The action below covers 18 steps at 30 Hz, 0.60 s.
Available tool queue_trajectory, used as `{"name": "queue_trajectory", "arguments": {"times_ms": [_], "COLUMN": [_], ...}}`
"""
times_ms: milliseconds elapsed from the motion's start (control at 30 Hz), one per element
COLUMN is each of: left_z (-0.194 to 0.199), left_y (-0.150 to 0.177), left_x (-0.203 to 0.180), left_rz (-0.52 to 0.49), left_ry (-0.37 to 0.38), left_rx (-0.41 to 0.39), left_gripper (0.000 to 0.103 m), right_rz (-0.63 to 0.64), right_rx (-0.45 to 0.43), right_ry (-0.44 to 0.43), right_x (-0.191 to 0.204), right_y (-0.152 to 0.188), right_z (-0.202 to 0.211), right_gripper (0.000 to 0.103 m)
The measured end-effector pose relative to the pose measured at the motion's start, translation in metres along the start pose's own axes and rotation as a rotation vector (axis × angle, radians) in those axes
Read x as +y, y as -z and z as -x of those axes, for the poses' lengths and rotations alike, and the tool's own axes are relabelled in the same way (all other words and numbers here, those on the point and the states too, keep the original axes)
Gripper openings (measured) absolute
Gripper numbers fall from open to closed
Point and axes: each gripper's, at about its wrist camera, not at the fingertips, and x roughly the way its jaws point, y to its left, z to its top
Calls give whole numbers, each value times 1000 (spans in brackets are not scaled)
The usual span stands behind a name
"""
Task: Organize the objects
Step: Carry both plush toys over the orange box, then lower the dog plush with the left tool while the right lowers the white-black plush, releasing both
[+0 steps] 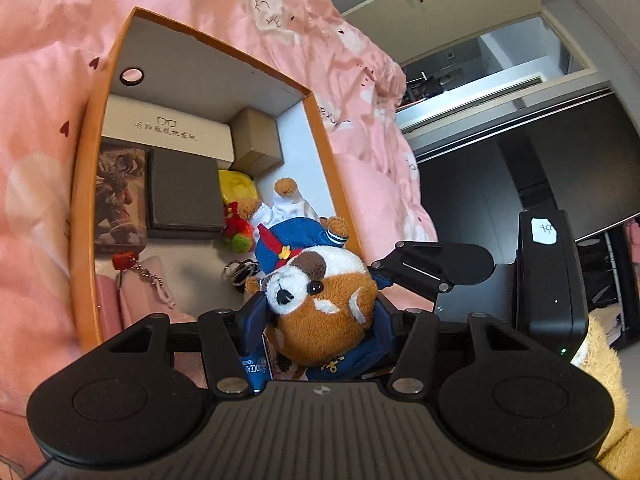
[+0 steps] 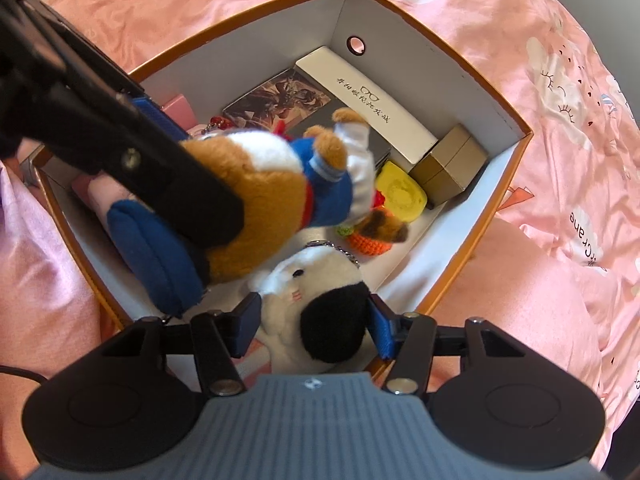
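An orange-rimmed cardboard box (image 1: 86, 184) with a white inside lies on the pink bedding; it also shows in the right wrist view (image 2: 496, 196). My left gripper (image 1: 320, 312) is shut on a brown-and-white plush in a blue sailor suit (image 1: 324, 300) and holds it over the box; the same plush (image 2: 260, 184) shows in the right wrist view, hanging above the box's contents. My right gripper (image 2: 312, 320) is shut on a white plush with a black ear (image 2: 316, 304) at the box's near edge.
In the box lie a white glasses case (image 2: 372, 108), a tan small box (image 2: 452, 168), a dark flat box (image 1: 184, 188), a picture card (image 2: 280, 100), a yellow toy (image 2: 400, 196), a crochet toy (image 2: 368, 240) and pink pouches (image 1: 144, 292). Pink bedding (image 2: 560, 120) surrounds it. The other gripper's black body (image 1: 548, 280) is at the right.
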Motion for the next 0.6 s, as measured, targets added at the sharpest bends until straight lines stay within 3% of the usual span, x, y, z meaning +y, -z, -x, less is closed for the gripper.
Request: {"name": "queue_trajectory", "arguments": {"times_ms": [133,267,367,600], "left_z": [-5,-17,-17,-25], "left_y": [-5,-3,-2,5], "left_x": [18,30,23,-7], "left_rz": [128,159,105,-146], "left_ry": [91,43,6,-224], "left_rx": [9,39,52,116], "left_gripper": [62,62,62,62], "right_rz": [-6,-15,-12,-19], "right_rx": [-6,-16,-15,-12], "right_ry": [7,1,1,-24], "right_x": [1,-1,0,-1], "right_y": [2,3,1,0], "right_z": [5,8,8,3], "right_gripper": [57,54,54,49]}}
